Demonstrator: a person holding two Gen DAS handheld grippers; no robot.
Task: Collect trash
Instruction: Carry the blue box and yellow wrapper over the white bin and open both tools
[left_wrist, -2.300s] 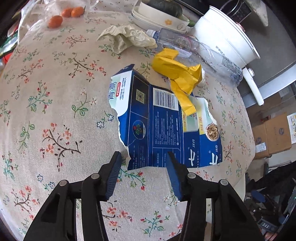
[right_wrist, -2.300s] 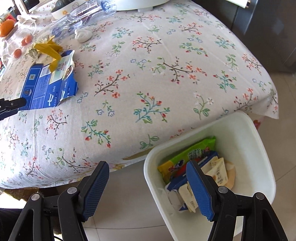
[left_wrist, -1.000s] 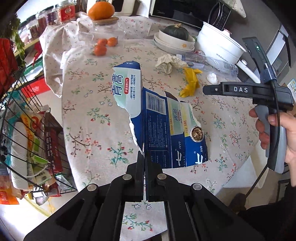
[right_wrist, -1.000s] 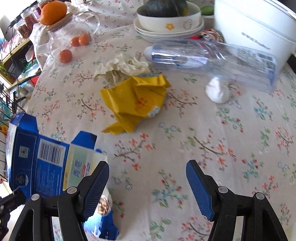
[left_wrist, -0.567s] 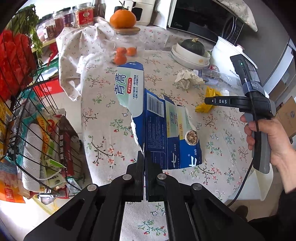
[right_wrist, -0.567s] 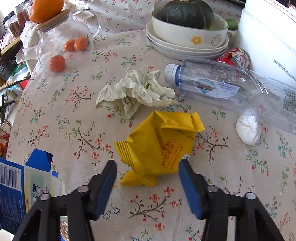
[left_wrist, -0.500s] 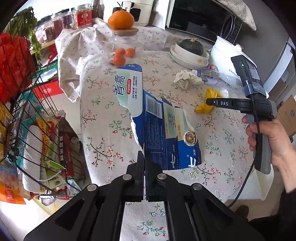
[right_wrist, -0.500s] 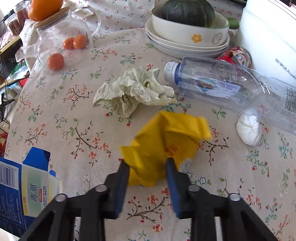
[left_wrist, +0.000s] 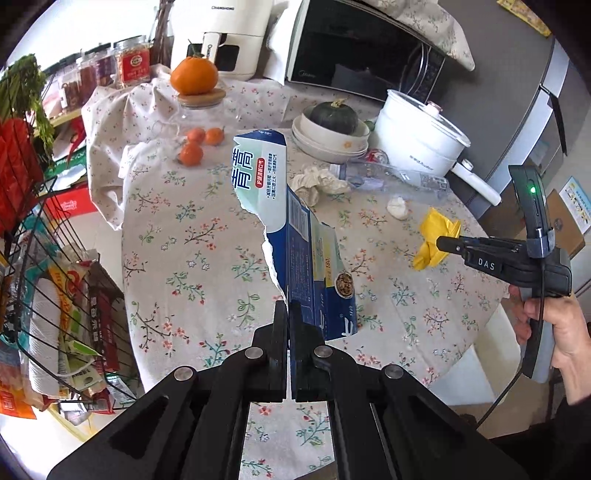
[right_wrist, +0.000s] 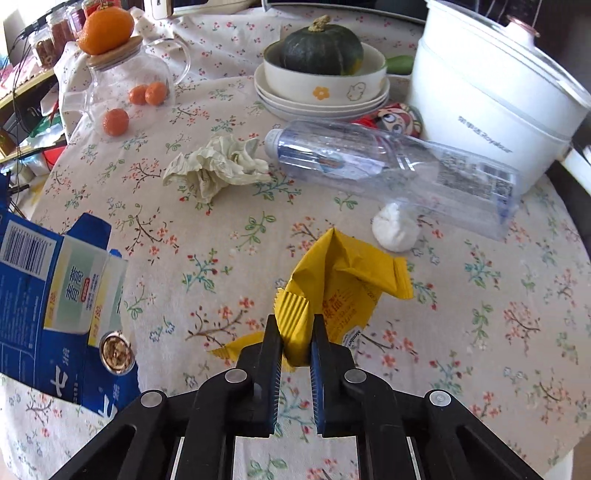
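My left gripper (left_wrist: 287, 308) is shut on the edge of a torn blue and white carton (left_wrist: 295, 236) and holds it up above the floral table; the carton also shows at the left of the right wrist view (right_wrist: 62, 295). My right gripper (right_wrist: 294, 325) is shut on a yellow snack wrapper (right_wrist: 343, 284), lifted a little off the cloth. From the left wrist view the right gripper (left_wrist: 441, 243) pinches the wrapper (left_wrist: 437, 230) at the table's right. A crumpled pale tissue (right_wrist: 218, 166), an empty plastic bottle (right_wrist: 388, 162) and a small white wad (right_wrist: 395, 225) lie on the table.
A white electric pot (right_wrist: 491, 96), stacked bowls with a green squash (right_wrist: 321, 70) and a glass jar with oranges (right_wrist: 125, 81) stand at the back. A wire rack of goods (left_wrist: 44, 295) stands left of the table (left_wrist: 192, 236).
My right gripper closed on the yellow wrapper and raised it. My left gripper lifted the carton higher and drew back from the table.
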